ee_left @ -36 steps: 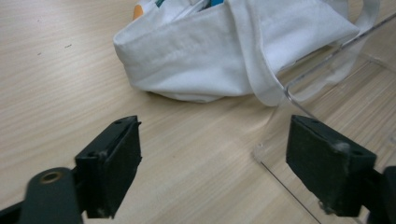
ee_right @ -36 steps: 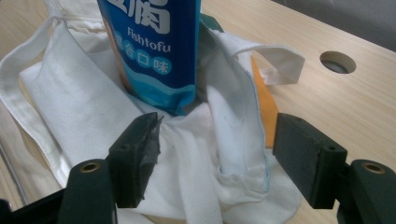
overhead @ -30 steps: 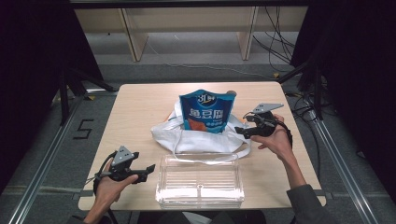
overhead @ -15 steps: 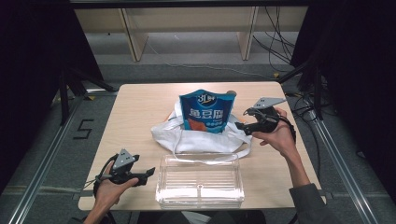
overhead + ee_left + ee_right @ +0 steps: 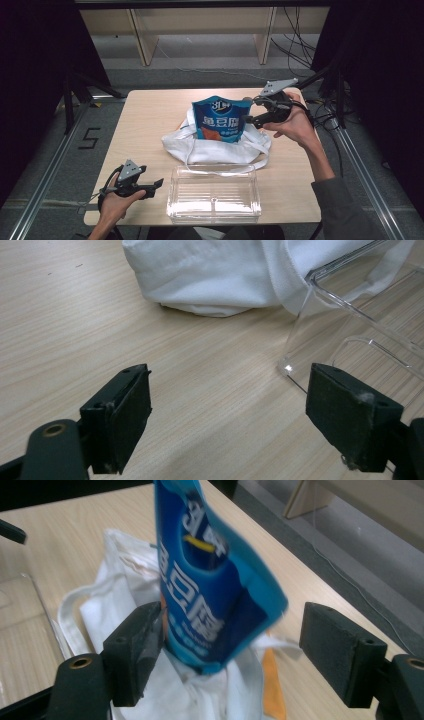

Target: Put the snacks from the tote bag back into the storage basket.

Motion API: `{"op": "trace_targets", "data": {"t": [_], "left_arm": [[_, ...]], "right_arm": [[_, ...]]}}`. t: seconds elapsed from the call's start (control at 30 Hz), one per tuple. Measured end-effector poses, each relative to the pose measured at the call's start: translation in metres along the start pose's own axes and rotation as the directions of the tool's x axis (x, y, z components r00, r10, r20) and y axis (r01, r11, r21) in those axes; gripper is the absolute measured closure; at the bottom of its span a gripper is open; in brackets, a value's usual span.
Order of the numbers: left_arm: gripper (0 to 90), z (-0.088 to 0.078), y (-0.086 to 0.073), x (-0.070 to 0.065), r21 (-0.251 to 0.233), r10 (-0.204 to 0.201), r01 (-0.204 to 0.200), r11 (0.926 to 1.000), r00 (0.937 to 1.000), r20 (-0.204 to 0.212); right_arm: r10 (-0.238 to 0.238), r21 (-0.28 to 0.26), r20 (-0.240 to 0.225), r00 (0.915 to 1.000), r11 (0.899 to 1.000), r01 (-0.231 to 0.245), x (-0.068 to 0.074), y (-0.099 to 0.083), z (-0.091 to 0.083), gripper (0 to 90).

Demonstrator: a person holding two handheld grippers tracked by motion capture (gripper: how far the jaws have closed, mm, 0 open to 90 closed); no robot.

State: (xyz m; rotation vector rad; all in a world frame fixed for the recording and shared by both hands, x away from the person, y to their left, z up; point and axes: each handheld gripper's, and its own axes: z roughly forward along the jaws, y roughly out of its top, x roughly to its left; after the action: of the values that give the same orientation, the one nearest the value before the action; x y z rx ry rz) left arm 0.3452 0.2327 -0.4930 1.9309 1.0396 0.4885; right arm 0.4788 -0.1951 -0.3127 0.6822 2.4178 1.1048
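The blue snack bag [image 5: 223, 120] stands upright in the white cloth bag [image 5: 215, 145] on the tabletop [image 5: 145, 115]. It looks light, crinkly and slippery; pinch its flat top edge. Right gripper [image 5: 230, 645] is spread around it; left gripper [image 5: 227, 415] is spread, holding nothing.

Blue snack pouch [image 5: 210, 595]: bottom hidden inside white cloth bag [image 5: 220, 147], print blurred in right gripper view. Orange item [image 5: 272, 685]: mostly covered, unidentifiable.
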Motion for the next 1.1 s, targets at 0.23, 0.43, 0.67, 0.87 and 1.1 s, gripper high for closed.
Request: {"op": "trace_targets", "data": {"t": [0.23,0.43,0.67,0.87,1.1], "left_arm": [[18.1,-0.001,0.000,0.001,-0.003,0.002,-0.002,1.0000,1.0000,-0.007],[18.7,-0.003,0.000,0.004,0.001,0.000,0.000,1.0000,0.9998,-0.019],[19.0,-0.004,-0.001,0.006,0.001,-0.006,0.006,1.0000,0.9994,-0.035],[19.1,-0.005,0.000,0.005,-0.004,0.000,0.000,1.0000,0.9991,-0.043],[19.6,-0.005,0.000,0.005,0.005,0.014,-0.014,0.9999,0.9988,-0.048]], "right_arm": [[-0.045,0.035,-0.005,0.9990,0.998,0.046,0.003,0.034,0.005,31.1],[-0.094,0.099,-0.028,0.9952,0.990,0.097,0.008,0.062,0.016,34.0],[-0.096,0.156,-0.063,0.9934,0.982,0.105,0.013,0.077,0.036,40.4],[-0.134,0.172,-0.075,0.9881,0.974,0.146,0.014,0.082,0.051,49.7],[-0.119,0.222,-0.088,0.9890,0.966,0.136,0.010,0.085,0.060,57.1]]}}
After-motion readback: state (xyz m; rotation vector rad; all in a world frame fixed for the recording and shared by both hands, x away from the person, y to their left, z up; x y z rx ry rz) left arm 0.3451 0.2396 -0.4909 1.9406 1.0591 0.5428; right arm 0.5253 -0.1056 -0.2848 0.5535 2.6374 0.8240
